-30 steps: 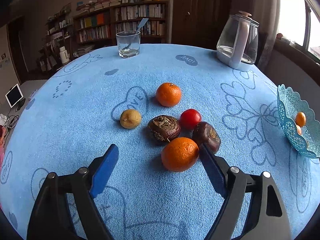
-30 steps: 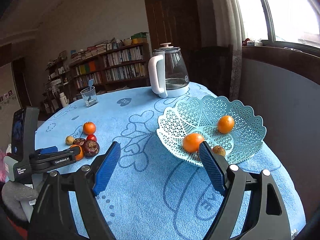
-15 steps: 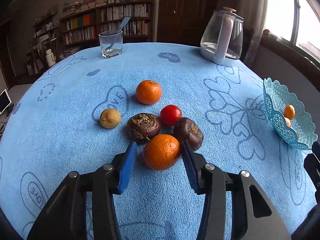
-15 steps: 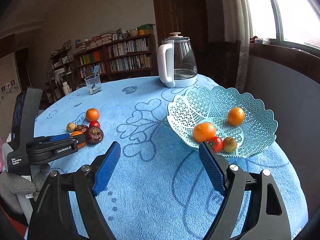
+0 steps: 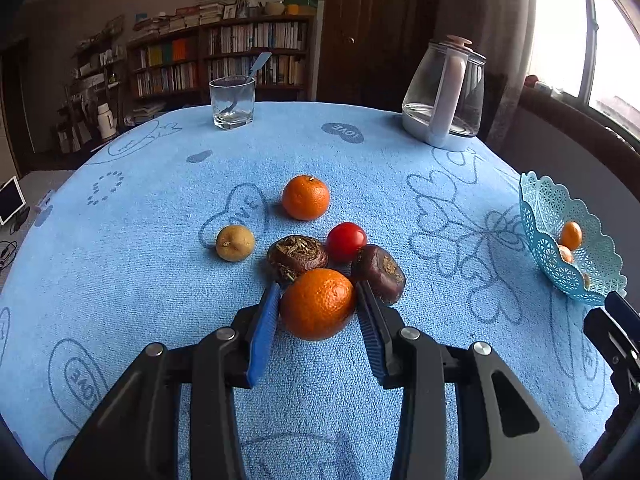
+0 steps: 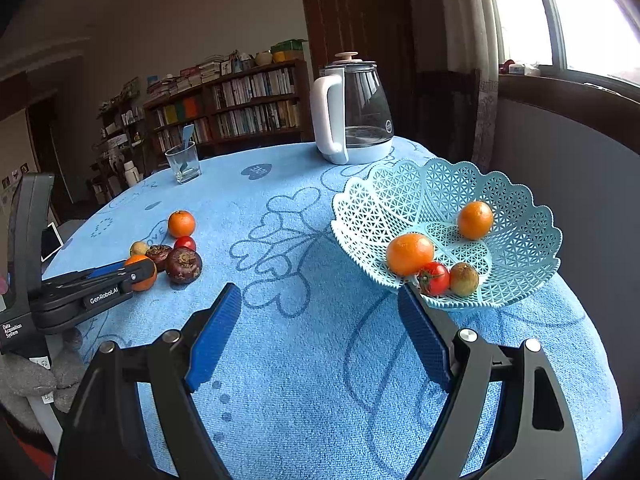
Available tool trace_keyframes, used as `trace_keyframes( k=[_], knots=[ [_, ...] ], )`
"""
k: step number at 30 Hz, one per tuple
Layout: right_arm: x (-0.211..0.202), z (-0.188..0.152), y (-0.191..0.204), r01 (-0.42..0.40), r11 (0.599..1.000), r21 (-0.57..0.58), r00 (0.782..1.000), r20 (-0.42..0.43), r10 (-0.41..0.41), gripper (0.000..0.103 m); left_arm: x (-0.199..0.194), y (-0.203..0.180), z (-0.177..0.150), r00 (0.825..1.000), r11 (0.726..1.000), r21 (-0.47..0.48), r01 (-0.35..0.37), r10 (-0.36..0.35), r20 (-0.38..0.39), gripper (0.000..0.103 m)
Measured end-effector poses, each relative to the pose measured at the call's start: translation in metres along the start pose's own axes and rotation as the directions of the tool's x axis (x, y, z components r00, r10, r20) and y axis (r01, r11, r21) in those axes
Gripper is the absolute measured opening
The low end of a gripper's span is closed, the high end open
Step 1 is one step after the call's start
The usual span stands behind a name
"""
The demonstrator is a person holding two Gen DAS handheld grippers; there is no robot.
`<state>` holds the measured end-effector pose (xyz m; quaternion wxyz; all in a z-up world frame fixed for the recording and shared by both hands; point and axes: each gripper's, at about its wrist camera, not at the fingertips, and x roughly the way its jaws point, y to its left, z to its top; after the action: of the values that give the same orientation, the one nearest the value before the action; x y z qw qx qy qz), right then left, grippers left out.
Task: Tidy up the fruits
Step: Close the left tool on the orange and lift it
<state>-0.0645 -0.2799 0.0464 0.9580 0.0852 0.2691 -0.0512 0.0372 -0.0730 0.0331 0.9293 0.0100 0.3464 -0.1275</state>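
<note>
Basket contents mostly hidden behind its near wall, left view.

Bare cloth before basket

I see my nearest orange pinched between blue pads on the cloth, two dark brown fruits touching behind it; the lattice basket holds two oranges, a tomato, one brownish fruit.
</note>
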Motion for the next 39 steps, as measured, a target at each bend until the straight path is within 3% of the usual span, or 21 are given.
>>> trace_keyframes(
  k=[10, 18, 25, 34, 39],
  knots=[
    [0.001, 0.001, 0.002, 0.012, 1.000, -0.005, 1.000, -0.003, -0.012, 0.082, -0.022, 0.016, 0.005, 0.991, 0.994, -0.064, -0.087, 0.093, 0.094, 0.039],
    [0.007, 0.014, 0.029, -0.082, 0.994, -0.068, 0.996, -0.047, 0.079, 0.082, -0.028, 0.026, 0.008, 0.984, 0.987, -0.101, -0.127, 0.138, 0.111, 0.040],
    [0.039, 0.025, 0.059, -0.158, 0.983, -0.090, 0.980, -0.133, 0.145, 0.082, -0.032, 0.033, 0.009, 0.978, 0.979, -0.128, -0.158, 0.173, 0.120, 0.039],
    [0.076, 0.034, 0.069, -0.241, 0.971, 0.005, 0.944, -0.233, 0.235, 0.082, -0.033, 0.043, 0.009, 0.977, 0.971, -0.176, -0.161, 0.182, 0.108, 0.039],
    [0.093, 0.036, 0.085, -0.270, 0.963, 0.002, 0.927, -0.269, 0.261, 0.082, -0.034, 0.052, 0.011, 0.978, 0.965, -0.211, -0.157, 0.181, 0.100, 0.039]
  ],
)
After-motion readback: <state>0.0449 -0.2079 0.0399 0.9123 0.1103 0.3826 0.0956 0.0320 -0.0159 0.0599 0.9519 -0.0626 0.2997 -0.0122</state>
